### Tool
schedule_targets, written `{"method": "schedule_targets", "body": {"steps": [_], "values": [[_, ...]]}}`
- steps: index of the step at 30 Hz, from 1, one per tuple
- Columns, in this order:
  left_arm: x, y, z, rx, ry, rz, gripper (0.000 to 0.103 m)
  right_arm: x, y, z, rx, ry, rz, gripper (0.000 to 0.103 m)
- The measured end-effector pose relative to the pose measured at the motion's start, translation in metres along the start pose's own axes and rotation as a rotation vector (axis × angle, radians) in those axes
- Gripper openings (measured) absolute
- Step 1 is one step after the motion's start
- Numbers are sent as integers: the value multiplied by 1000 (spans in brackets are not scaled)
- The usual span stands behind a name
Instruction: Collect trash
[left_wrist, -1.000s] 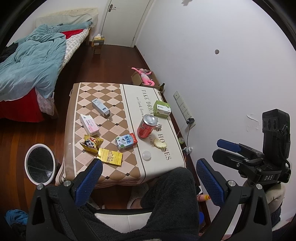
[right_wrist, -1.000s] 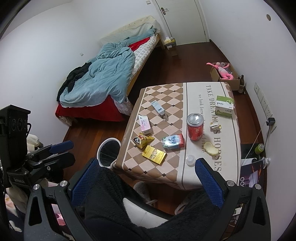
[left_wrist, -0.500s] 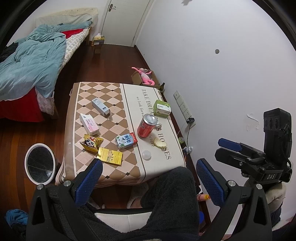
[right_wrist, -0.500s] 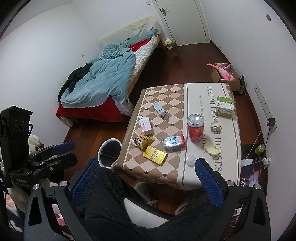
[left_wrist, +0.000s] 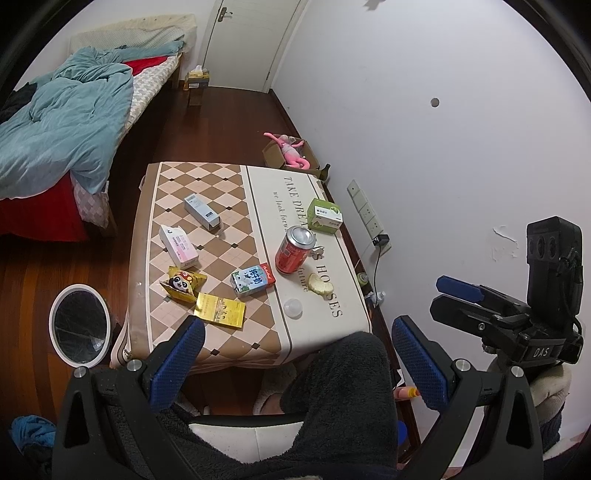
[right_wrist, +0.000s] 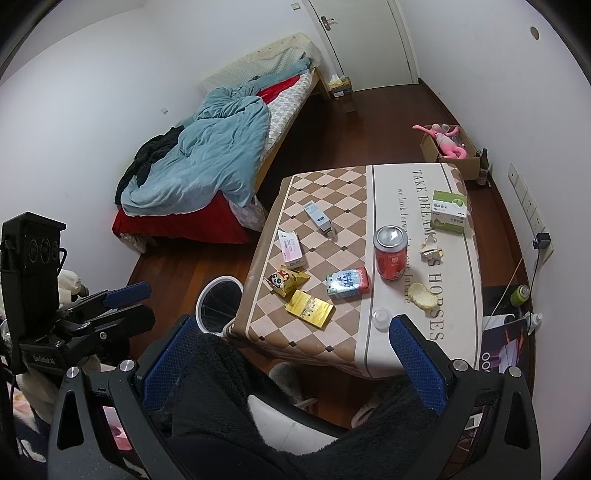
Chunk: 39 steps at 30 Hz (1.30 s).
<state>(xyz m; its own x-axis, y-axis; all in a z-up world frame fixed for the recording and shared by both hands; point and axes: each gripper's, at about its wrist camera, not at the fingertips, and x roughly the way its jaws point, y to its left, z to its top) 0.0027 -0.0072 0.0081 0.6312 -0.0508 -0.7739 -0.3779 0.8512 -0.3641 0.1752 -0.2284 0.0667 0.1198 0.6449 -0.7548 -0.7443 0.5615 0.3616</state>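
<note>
Overhead for now: worktop (left_wrist: 258, 343) in a checkered cloth, trash scattered on it around the red can (left_wrist: 293, 250), nothing grasped. Left hand-held gripper (left_wrist: 295, 362) spread wide and empty above the lap; right hand-held gripper (right_wrist: 291, 360) likewise spread, well short of the cloth. White bin (left_wrist: 79, 324) on the floor, left of the worktop and well apart from the can. Green box (left_wrist: 324, 216) just beyond the can, milk carton (left_wrist: 253, 279) just before it, gold packet (left_wrist: 220, 309) and panda wrapper (left_wrist: 183, 284) nearer the bin side, small cap (left_wrist: 293, 308) and peel (left_wrist: 320, 283) close to the front edge. Probably best: start with the can, upright and rigid, jaws across its middle, then the flat packets by an edge.
</note>
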Motion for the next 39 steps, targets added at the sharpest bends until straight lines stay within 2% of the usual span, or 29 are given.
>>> {"method": "schedule_targets", "body": {"steps": [21, 23, 25, 27, 32, 34, 36, 38, 39], "values": [[6, 10, -5, 6, 1, 14, 103, 0, 0, 0, 2, -3, 6, 103], [17, 16, -5, 5, -3, 78, 103, 1, 0, 0, 7, -3, 0, 103], [39, 30, -6, -15, -1, 197, 103, 5, 0, -1, 15, -1, -15, 103], [71, 53, -8, -63, 30, 306, 103, 19, -5, -4, 29, 1, -59, 103], [153, 117, -21, -273, 159, 406, 103, 90, -49, -8, 93, -5, -216, 103], [181, 137, -27, -363, 215, 415, 103, 121, -71, -6, 134, -11, -252, 103], [205, 151, -33, -446, 257, 412, 103, 158, -94, -3, 186, -14, -277, 98], [227, 159, -40, -517, 292, 409, 103, 192, -116, 3, 212, -23, -292, 81], [239, 162, -42, -552, 313, 400, 103, 206, -122, 6, 218, -25, -294, 80]]}}
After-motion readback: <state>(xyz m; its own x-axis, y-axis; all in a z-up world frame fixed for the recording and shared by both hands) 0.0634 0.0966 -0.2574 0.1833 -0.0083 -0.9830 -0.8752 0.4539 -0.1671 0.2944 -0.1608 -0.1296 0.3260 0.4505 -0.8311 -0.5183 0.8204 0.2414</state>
